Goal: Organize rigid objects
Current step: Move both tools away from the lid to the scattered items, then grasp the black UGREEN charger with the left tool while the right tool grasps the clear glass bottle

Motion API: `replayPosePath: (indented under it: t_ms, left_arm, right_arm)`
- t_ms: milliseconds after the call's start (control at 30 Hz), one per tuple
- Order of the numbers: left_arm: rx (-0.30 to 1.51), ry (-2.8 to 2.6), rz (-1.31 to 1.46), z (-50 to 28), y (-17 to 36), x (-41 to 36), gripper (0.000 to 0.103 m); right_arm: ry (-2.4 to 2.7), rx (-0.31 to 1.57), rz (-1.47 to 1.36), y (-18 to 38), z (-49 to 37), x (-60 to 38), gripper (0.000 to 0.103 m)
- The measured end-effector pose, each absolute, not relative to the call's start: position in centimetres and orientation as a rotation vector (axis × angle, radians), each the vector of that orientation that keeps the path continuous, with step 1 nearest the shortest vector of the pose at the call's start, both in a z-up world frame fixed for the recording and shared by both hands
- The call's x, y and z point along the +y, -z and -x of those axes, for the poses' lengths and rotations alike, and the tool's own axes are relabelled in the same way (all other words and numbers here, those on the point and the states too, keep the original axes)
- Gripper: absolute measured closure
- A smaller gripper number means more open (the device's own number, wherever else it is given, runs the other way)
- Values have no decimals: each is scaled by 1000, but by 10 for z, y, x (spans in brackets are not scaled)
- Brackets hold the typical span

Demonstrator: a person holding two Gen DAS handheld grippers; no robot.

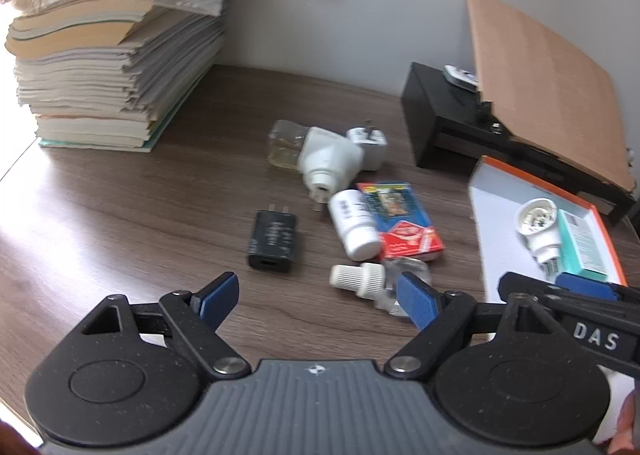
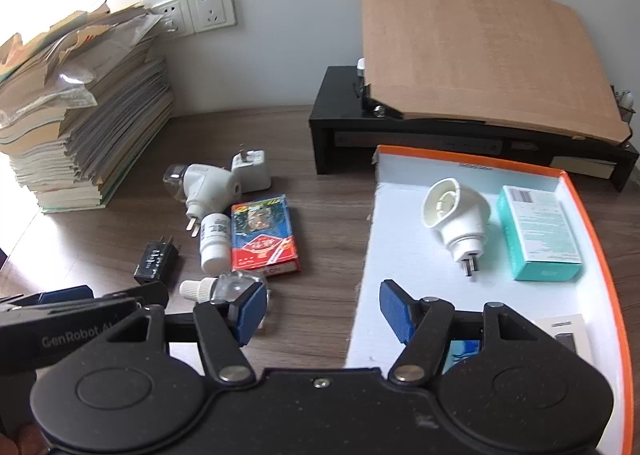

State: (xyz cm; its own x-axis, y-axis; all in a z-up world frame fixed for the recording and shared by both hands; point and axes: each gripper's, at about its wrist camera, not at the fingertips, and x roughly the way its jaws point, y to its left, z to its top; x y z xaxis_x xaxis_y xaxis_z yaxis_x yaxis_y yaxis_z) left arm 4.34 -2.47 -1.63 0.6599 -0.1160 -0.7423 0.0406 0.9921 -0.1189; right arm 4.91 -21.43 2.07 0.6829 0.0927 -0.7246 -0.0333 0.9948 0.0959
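bottle (image 1: 355,224) | flat (cap nearest camera) | axis along playing-card box (image 1: 401,220)

Left gripper (image 1: 318,297) angled downward toward the bench (image 1: 120,215), jaws spread wide, nothing between the blue pads. Right gripper (image 2: 322,313) alongside, same downward tilt over the bench, jaws apart and empty.
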Motion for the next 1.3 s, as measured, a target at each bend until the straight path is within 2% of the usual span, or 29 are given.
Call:
replayPosePath:
  t_ms: [367, 500, 700, 767, 800, 1100, 1200, 1300]
  left_arm:
    - [866, 37, 62, -82, 41, 0, 15]
    - [868, 65, 53, -98, 49, -1, 19]
    - [873, 93, 14, -112, 62, -1, 44]
    - [863, 117, 11, -112, 62, 2, 55]
    - [862, 130, 13, -113, 62, 4, 67]
    - [856, 133, 22, -106, 58, 32, 67]
    - [857, 132, 28, -105, 56, 42, 67]
    - [855, 128, 36, -105, 54, 49, 67]
  right_arm:
    - [-73, 855, -92, -6, -61, -200, 27]
    - [-74, 872, -101, 0, -65, -194, 27]
    - [-81, 887, -127, 8, -70, -182, 24]
    - [-90, 896, -140, 11, -72, -176, 23]
    - [-97, 901, -144, 13, -73, -173, 22]
    - [-105, 922, -144, 26, -89, -138, 20]
    - [-76, 921, -145, 30, -96, -129, 13]
    - [-64, 923, -139, 34, -101, -122, 12]
